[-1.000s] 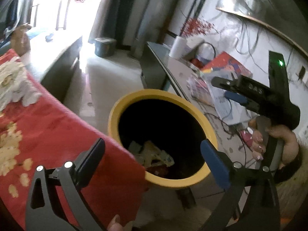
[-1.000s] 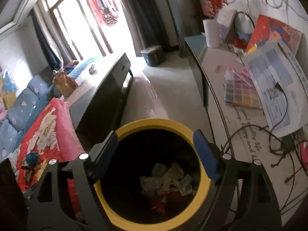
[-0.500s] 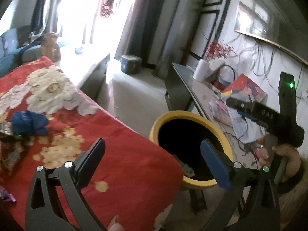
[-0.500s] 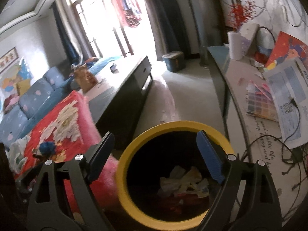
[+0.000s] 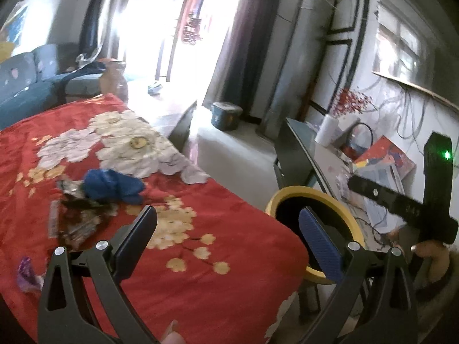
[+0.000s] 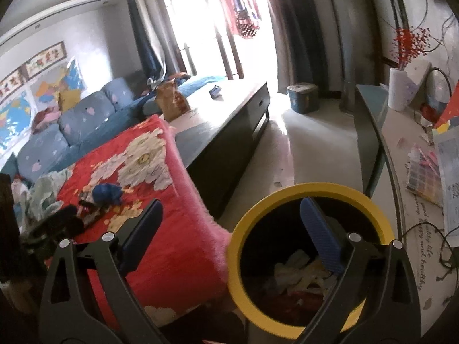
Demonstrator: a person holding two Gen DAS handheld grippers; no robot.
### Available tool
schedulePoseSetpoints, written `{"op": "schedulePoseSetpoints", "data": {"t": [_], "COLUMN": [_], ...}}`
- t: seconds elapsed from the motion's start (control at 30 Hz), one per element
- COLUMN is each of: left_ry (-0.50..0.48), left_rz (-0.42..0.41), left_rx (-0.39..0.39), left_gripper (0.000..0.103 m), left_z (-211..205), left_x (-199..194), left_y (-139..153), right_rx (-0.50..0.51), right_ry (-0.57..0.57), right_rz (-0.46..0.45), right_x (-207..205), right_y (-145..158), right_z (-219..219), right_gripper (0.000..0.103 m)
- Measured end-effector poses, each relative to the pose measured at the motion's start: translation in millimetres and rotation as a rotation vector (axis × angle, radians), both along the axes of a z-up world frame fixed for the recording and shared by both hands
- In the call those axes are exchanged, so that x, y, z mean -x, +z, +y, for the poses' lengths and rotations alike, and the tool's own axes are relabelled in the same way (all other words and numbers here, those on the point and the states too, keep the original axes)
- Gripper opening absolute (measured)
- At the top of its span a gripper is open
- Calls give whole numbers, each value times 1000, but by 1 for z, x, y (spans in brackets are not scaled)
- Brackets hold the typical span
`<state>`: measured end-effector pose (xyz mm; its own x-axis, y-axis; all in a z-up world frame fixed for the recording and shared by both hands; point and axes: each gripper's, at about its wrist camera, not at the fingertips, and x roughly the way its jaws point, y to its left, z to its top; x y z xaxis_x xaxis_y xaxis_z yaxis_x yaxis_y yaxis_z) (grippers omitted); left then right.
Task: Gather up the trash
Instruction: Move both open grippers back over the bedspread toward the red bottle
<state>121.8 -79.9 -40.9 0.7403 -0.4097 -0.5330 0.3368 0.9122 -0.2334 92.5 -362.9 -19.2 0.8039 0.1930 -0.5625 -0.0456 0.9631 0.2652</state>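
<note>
A yellow-rimmed black bin (image 6: pixel 315 189) stands beside a red flowered blanket (image 6: pixel 178 229), with pale crumpled trash (image 6: pixel 298 269) inside. On the blanket lie a blue crumpled wad (image 5: pixel 112 185), dark wrappers (image 5: pixel 77 218) and a purple wrapper (image 5: pixel 25 269). My left gripper (image 5: pixel 228 238) hangs open over the blanket's near corner, nothing between its fingers, with the bin (image 5: pixel 309 193) to its right. My right gripper (image 6: pixel 231 229) is above the bin's left rim. Its jaws are opening and nothing is between them. The wad (image 6: pixel 107 193) lies far to its left.
A grey desk (image 6: pixel 401 200) with papers, colour cards and cables runs along the right wall. A dark low cabinet (image 6: pixel 229 132) stands behind the blanket, a blue sofa (image 6: pixel 71 126) to the left. A small teal bucket (image 6: pixel 302 97) sits on the pale floor.
Both views swung left, away from the bin and toward the blanket. The blue wad and wrappers came into the left view. The right jaws spread a little wider.
</note>
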Motion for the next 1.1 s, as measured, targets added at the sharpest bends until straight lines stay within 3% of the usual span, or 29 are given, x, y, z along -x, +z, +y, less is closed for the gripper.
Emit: {"op": "schedulePoseSetpoints", "data": {"t": [1.1], "left_ry": [289], "left_rz": [-42], "left_rx": [40], "left_gripper": [96], "left_z": [120], "left_x": [8], "left_y": [16], "right_rx": [54], "right_ry": [319], "right_rz": [3], "right_x": [-3], "right_y": [17], "right_z": [121], "right_gripper": [88]}}
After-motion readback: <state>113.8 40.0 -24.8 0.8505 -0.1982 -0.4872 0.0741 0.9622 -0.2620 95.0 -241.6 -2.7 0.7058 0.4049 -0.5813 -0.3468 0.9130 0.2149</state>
